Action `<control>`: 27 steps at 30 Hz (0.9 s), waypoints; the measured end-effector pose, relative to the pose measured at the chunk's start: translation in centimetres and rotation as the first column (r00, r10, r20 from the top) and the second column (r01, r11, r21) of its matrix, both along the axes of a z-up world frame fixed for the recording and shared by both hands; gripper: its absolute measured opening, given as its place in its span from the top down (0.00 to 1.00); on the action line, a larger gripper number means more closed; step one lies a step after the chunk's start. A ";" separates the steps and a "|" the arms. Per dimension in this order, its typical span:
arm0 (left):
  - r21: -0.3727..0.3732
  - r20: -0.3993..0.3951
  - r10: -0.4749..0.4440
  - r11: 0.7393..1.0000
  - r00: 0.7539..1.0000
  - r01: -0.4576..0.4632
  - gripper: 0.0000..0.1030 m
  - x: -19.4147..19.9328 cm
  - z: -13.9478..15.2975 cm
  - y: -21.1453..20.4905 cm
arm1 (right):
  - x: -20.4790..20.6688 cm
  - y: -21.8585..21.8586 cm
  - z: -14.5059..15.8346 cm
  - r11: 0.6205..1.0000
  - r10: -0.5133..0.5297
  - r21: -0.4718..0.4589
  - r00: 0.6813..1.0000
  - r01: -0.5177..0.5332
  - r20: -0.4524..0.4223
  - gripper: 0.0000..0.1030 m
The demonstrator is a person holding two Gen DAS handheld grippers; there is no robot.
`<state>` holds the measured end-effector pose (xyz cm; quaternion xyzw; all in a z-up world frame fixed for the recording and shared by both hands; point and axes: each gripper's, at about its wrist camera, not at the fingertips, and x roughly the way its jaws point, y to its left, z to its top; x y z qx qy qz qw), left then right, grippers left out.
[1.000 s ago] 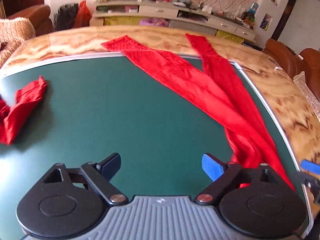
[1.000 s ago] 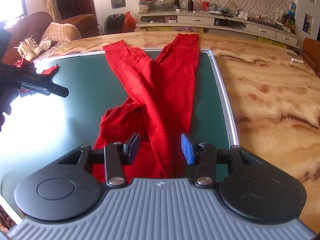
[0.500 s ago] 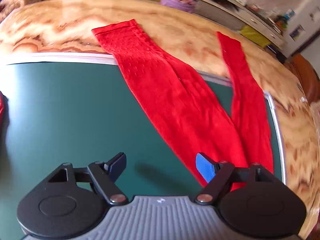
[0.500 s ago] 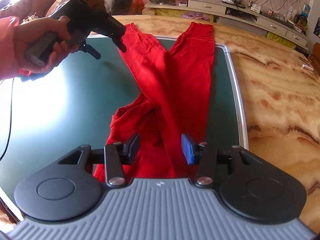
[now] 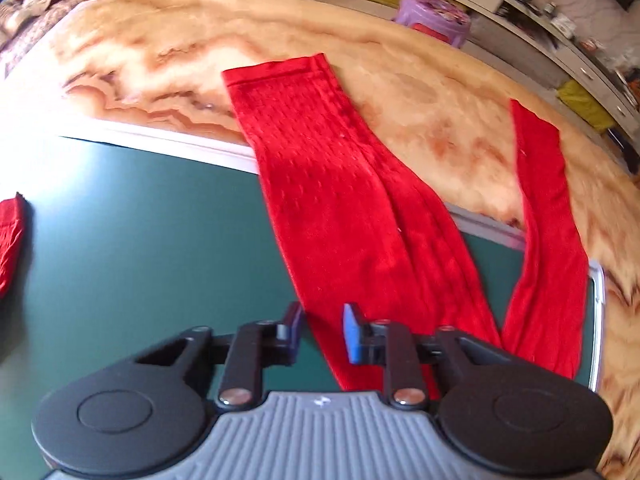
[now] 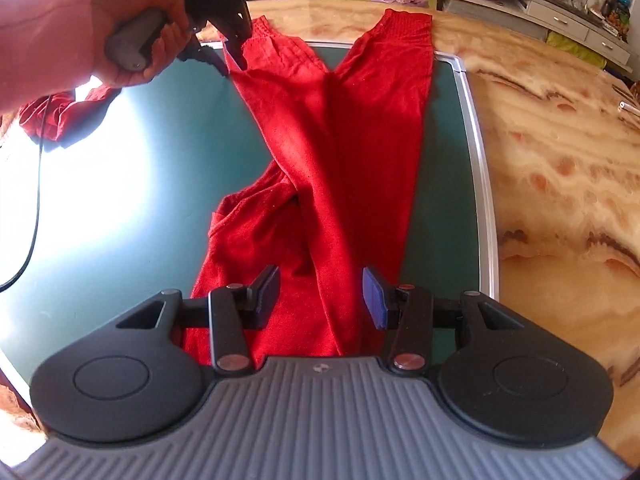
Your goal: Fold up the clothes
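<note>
Left fingers (image 5: 294, 322) are closing on the edge of the trouser leg (image 5: 340, 208), cloth between them; a second ago they were wide apart over bare green mat (image 5: 140, 240). We are now gripping, we judge, to start a fold. Right fingers (image 6: 376, 300) are staying half apart, unclamped, above the trousers (image 6: 340, 140) lying crossed on the desk (image 6: 560, 140).
</note>
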<state>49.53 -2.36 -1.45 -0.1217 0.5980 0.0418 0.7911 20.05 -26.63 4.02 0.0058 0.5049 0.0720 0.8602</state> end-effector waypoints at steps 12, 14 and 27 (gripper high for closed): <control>-0.055 0.136 -0.035 0.998 0.990 0.043 1.00 -1.0 4.4 -1.0 | 0.8 -2.3 -0.8 0.998 -0.005 0.065 0.999 0.009 -0.053 0.49; -0.073 0.166 -0.058 0.995 0.984 0.071 1.00 -0.8 6.1 -1.6 | 0.9 -2.7 -1.0 0.996 -0.014 0.083 0.998 0.019 -0.063 0.49; -0.186 0.263 -0.221 0.944 0.939 0.274 1.00 1.5 11.4 -9.9 | 1.4 -2.3 -1.6 0.990 -0.012 0.137 0.996 0.023 -0.085 0.49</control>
